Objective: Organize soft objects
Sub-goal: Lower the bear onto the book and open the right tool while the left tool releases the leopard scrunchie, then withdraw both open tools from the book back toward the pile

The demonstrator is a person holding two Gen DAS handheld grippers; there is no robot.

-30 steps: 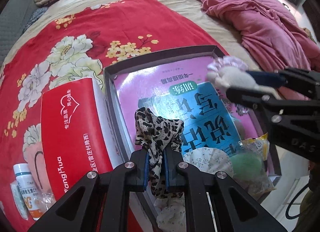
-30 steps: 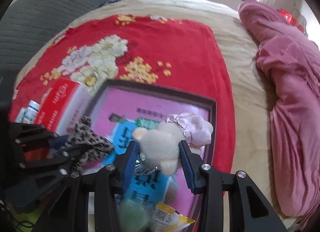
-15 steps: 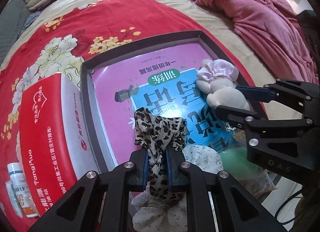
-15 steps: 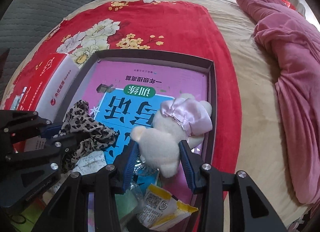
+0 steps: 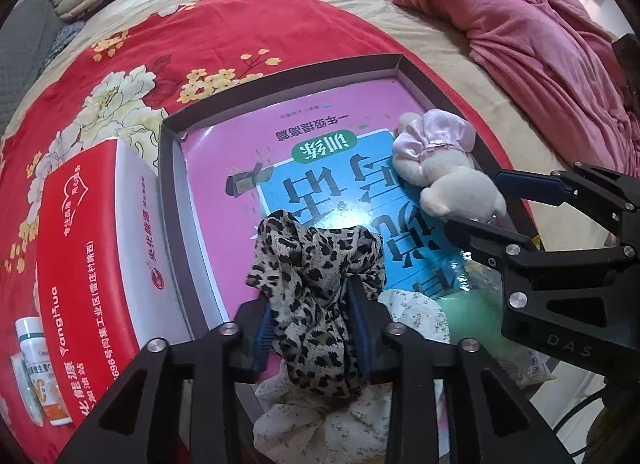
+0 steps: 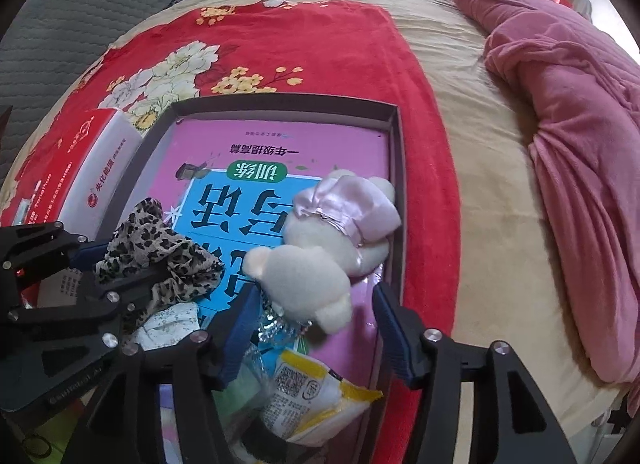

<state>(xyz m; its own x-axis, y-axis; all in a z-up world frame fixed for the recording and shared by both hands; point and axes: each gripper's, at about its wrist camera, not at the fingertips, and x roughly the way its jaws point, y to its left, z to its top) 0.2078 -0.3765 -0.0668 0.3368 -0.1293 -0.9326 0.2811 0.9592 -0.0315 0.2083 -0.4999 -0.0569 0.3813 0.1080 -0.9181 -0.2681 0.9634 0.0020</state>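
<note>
My left gripper (image 5: 312,312) is shut on a leopard-print cloth (image 5: 316,264), held over the near part of a dark shallow box (image 5: 276,82). The cloth also shows in the right wrist view (image 6: 156,252). A cream plush bear in a pink satin dress (image 6: 320,248) lies on the pink and blue book (image 6: 280,156) at the box's right side. My right gripper (image 6: 312,316) is open, its blue pads wide on either side of the bear's head. The bear also shows in the left wrist view (image 5: 448,168).
A red and white tissue box (image 5: 88,232) lies left of the dark box, with a pill bottle (image 5: 36,376) beside it. A yellow snack packet (image 6: 308,400), a green item (image 5: 464,304) and a floral cloth (image 5: 408,316) lie in the box's near end. A pink quilt (image 6: 560,112) is at right.
My right gripper lowered the plush bear onto the book and opened, letting it go. My left gripper came down closer to the box, still holding the leopard cloth.
</note>
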